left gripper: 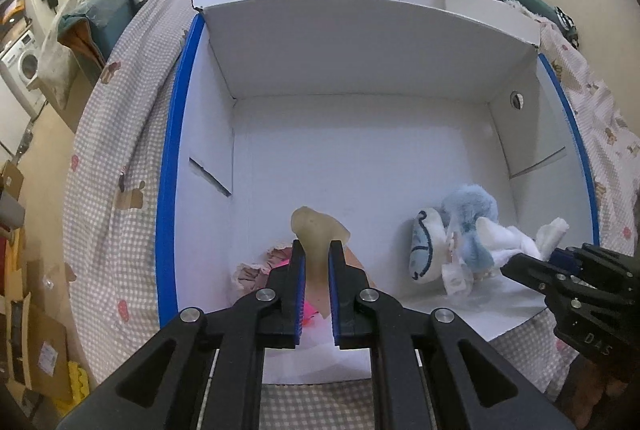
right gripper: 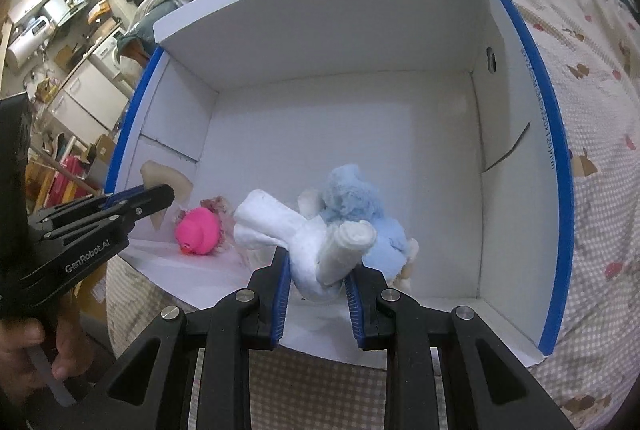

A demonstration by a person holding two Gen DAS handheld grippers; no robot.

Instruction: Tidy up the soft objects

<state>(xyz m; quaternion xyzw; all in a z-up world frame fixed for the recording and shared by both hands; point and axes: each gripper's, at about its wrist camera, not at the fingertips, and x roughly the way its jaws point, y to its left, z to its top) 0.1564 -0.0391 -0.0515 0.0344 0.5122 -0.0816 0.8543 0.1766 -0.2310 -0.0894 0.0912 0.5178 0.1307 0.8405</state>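
The left gripper (left gripper: 316, 254) has its fingers (left gripper: 298, 270) pinching a pale, translucent soft piece (left gripper: 318, 230) by its narrow stem; the piece's long axis runs along the fingers, its wider, rounded head pointing away from the gripper toward the far wall of the white box (left gripper: 360, 54). The right gripper (right gripper: 316, 270) has its fingers (right gripper: 282, 282) clamped on a knotted white cloth toy (right gripper: 304, 230), whose two rolled limbs splay out past the fingertips: one points up and toward the left wall of the box, the other toward the right wall. Both held things hang just over the near part of the box floor. Inside the box, near its front edge, a pink rubber duck (right gripper: 199, 230) lies below and just beside the left gripper's fingers, partly resting against a frilly pinkish cloth (left gripper: 256, 266). A light blue plush toy (right gripper: 356, 206) sits beyond and touching the white cloth toy, toward the right wall of the box. The box has blue tape along its rims (right gripper: 548, 134) and stands on a bed with a checked cover (left gripper: 116, 166). A hand (right gripper: 24, 358) grips the left gripper's handle outside the box's left front corner.
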